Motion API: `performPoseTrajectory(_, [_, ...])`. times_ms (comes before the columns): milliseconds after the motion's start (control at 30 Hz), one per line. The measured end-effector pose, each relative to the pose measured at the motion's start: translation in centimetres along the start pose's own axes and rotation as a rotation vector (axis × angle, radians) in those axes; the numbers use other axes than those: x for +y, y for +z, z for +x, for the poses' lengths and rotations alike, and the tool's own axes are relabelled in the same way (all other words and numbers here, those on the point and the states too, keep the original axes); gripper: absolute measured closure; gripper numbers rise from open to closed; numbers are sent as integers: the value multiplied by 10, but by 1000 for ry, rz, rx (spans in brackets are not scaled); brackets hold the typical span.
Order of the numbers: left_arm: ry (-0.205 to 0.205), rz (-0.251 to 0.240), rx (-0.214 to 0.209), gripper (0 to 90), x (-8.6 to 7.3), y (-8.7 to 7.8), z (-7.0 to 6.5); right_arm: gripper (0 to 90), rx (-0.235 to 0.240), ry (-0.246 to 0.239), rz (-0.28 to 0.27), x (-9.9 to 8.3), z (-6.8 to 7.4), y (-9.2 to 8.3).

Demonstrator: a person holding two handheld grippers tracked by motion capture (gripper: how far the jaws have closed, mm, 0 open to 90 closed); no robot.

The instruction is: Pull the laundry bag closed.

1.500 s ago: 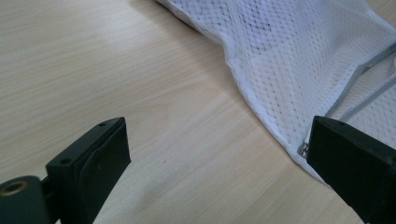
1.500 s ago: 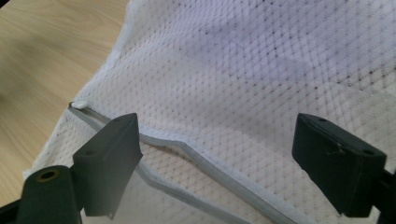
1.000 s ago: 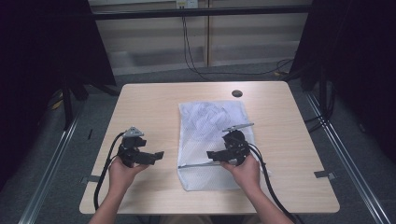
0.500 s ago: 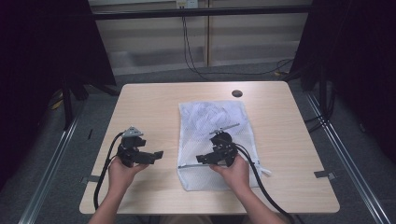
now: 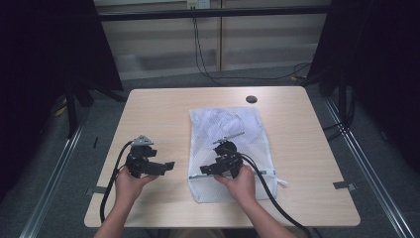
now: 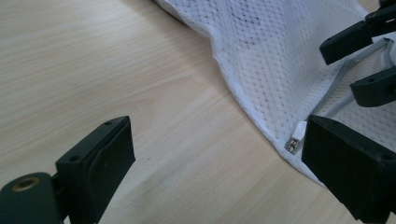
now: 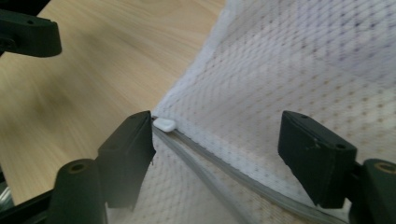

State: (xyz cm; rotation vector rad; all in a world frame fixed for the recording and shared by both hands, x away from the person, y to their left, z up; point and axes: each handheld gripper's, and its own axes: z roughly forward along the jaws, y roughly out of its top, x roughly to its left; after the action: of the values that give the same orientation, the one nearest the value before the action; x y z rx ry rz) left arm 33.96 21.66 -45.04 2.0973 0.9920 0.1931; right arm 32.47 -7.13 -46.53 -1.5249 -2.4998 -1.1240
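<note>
Right gripper (image 7: 215,154) jaws closing, straddling zip pull (image 7: 164,124) lower centre, not pinched; may grab mesh bag (image 5: 225,144) instead. Left gripper (image 6: 219,172) wide, empty.

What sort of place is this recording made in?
Probably a lab or recording studio, not a home. A bare wooden table stands between dark curtains, with metal rails on the floor beside it and cables hanging down the back wall. A white mesh bag lies on the table.
</note>
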Motion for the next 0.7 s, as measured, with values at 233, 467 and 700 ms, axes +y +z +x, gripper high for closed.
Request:
performPoseTrajectory(233, [24, 7, 12, 91, 0, 0, -1, 386, 74, 21, -26, 2, 3, 7])
performPoseTrajectory(467, [9, 18, 5, 92, -1, 2, 1, 466, 123, 51, -4, 2, 6, 15])
performPoseTrajectory(700, [2, 20, 2, 97, -1, 2, 0, 500, 140, 58, 27, 1, 9, 23])
